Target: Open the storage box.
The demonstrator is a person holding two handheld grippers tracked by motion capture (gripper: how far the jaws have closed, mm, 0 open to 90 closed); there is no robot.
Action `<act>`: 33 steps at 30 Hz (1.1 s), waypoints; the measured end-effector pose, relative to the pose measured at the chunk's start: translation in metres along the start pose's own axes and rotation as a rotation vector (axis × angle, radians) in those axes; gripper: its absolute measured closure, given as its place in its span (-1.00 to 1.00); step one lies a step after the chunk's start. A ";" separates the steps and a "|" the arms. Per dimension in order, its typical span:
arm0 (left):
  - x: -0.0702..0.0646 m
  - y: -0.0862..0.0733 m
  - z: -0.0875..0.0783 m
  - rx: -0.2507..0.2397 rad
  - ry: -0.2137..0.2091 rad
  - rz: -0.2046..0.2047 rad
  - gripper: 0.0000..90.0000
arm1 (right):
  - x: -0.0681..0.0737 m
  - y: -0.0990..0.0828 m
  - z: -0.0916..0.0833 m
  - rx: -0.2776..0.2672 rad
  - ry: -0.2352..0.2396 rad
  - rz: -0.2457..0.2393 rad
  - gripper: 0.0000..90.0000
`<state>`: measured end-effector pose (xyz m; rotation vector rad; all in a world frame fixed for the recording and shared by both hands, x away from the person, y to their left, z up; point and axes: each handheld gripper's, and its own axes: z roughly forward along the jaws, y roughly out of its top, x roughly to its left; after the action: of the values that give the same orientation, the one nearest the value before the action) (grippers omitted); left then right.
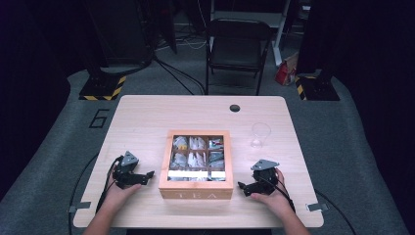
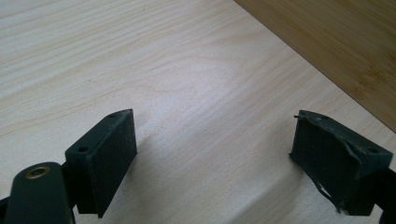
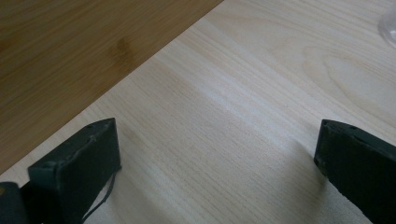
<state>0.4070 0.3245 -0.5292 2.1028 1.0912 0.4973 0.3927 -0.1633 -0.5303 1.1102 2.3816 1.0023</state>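
Note:
A wooden tea box (image 1: 196, 192) marked TEA stands at the table's middle front, its clear lid showing several compartments of tea bags. My left gripper (image 1: 145, 176) rests on the table just left of the box, jaws wide apart with only bare wood between them (image 2: 215, 154); the box's side wall (image 2: 336, 42) rises at the upper right of its view. My right gripper (image 1: 246, 188) sits just right of the box, also open and empty (image 3: 217, 158), with the box wall (image 3: 70, 51) at its upper left. A clear glass (image 1: 260, 134) stands right of the box's far end.
The light wooden table (image 1: 147, 117) has a round cable hole (image 1: 235, 107) near its far edge. A black folding chair (image 1: 237, 49) stands beyond the table. Cables trail from both grippers off the table's front corners.

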 end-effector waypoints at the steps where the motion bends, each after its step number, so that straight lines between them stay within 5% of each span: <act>1: 0.000 0.000 0.000 -0.001 0.001 -0.005 -0.70 | 0.000 0.000 0.000 -0.001 0.001 -0.002 -1.00; 33: -0.002 -0.001 -0.001 -0.008 0.012 -0.025 -0.68 | -0.001 -0.001 -0.001 -0.011 0.006 -0.002 -0.90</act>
<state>0.4049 0.3240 -0.5296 2.0788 1.1192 0.5019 0.3923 -0.1648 -0.5298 1.1029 2.3784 1.0176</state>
